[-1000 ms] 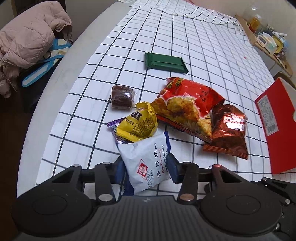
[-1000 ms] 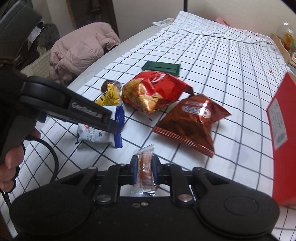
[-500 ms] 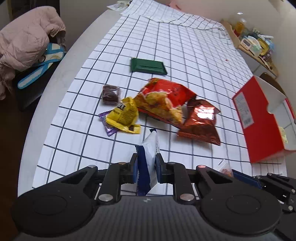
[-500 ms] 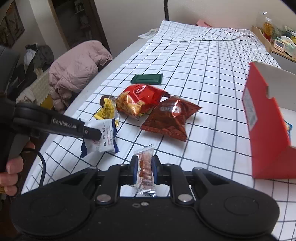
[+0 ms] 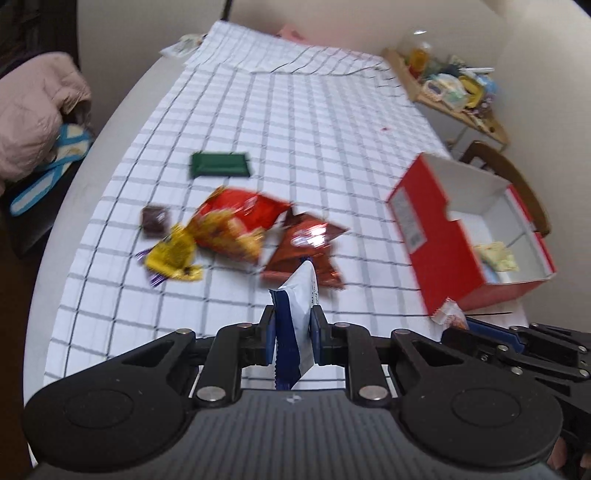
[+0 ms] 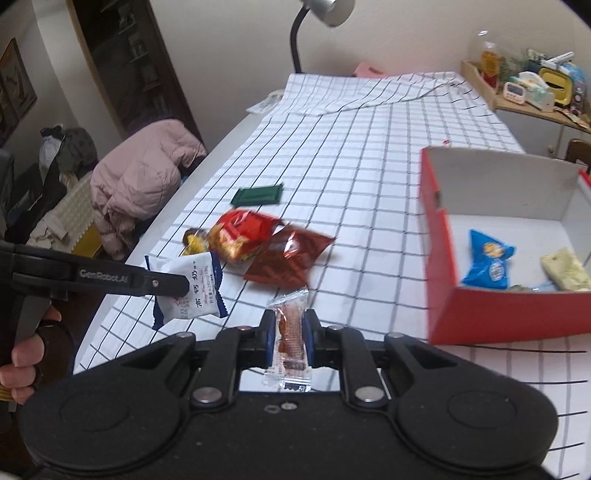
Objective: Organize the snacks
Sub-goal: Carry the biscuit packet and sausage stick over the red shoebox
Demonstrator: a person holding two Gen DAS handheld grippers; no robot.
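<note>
My left gripper (image 5: 293,338) is shut on a white and blue snack packet (image 5: 297,314), held above the checked tablecloth; the packet also shows in the right wrist view (image 6: 192,288). My right gripper (image 6: 290,341) is shut on a small clear packet with an orange snack (image 6: 291,332). The open red box (image 6: 498,317) stands to the right, with a blue packet (image 6: 487,264) and a pale packet (image 6: 563,273) inside. On the cloth lie a red chip bag (image 5: 236,221), a brown-red bag (image 5: 306,247), a yellow packet (image 5: 173,254), a dark packet (image 5: 155,219) and a green bar (image 5: 219,164).
A pink jacket (image 6: 144,181) lies on a chair left of the table. A wooden shelf with clutter (image 6: 532,88) stands at the back right. A lamp (image 6: 317,14) rises at the table's far end. The table's left edge (image 5: 77,192) is bare.
My left gripper closed on the white and blue packet and lifted it off the cloth. Both grippers have risen and pulled back, bringing the red box's inside into view.
</note>
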